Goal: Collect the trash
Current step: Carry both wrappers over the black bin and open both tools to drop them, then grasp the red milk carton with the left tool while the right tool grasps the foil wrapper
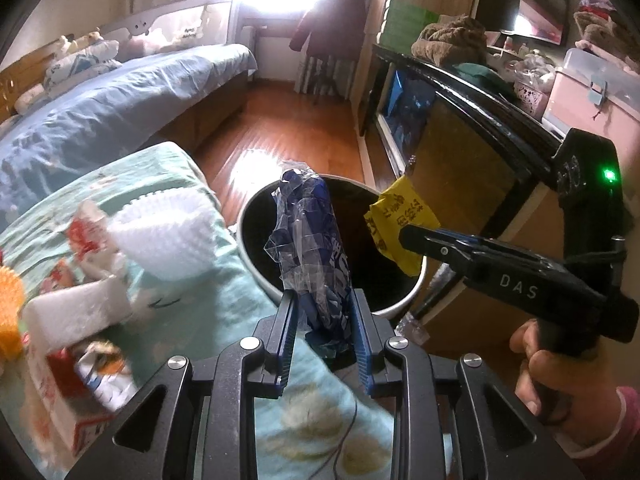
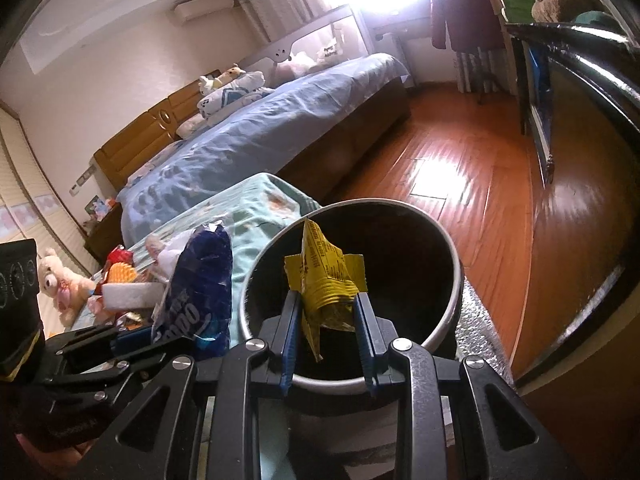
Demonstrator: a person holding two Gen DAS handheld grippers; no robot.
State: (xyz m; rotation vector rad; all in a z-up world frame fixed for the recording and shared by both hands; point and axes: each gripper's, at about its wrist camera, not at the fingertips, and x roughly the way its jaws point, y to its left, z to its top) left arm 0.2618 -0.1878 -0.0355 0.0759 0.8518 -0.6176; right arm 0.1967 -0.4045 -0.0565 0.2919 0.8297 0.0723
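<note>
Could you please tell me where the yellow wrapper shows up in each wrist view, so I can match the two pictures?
Left wrist view: the yellow wrapper is right of centre, held by the right gripper over the bin's far rim.
Right wrist view: it stands at centre, clamped between that gripper's fingers, in front of the bin's dark opening.
Shared landmark: the round metal-rimmed trash bin, beside the green bedspread.

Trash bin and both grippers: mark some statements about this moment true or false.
1. The left gripper grips a blue wrapper. True.
2. The right gripper is empty. False: its fingers clamp a yellow wrapper.
3. The yellow wrapper is above the open trash bin. True.
4. The bin has a lid on. False: it is open.
5. Litter remains on the green bedspread. True.
</note>
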